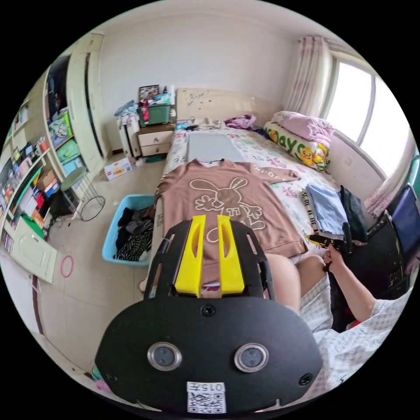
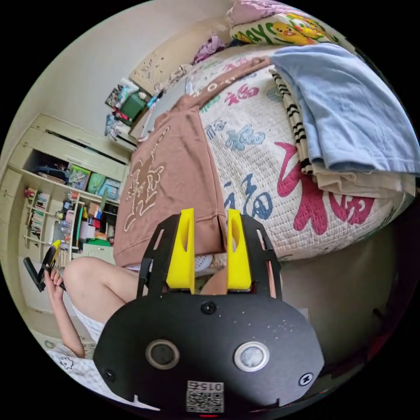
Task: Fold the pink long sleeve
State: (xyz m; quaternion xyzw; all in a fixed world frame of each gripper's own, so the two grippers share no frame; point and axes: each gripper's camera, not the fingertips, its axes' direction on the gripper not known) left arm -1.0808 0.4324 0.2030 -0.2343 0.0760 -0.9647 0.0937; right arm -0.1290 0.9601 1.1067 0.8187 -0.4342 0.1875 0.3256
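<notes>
Broadly, a bed [image 1: 267,153] with a printed quilt is seen in both views, and the pink top [image 1: 227,205] is spread flat on it, front up, with a rabbit outline on the chest. Its hem hangs over the near edge of the bed, just above the person's bare knees [image 1: 284,280]. One sleeve is stretched out to the right across the quilt; the other drops over the left edge.

On the right side of the bed a stack of folded clothes [image 2: 345,118] is laid, a blue piece on top. On the floor to the left a blue basket [image 1: 127,227] of dark clothes is set.

The left gripper [image 1: 209,251] is held above the hem, its yellow jaws parted and nothing between them. The right gripper [image 2: 209,256] is held near the top's right hem corner, jaws likewise apart and empty, and is also seen at the right in the left gripper view, in the person's hand [image 1: 333,258].
</notes>
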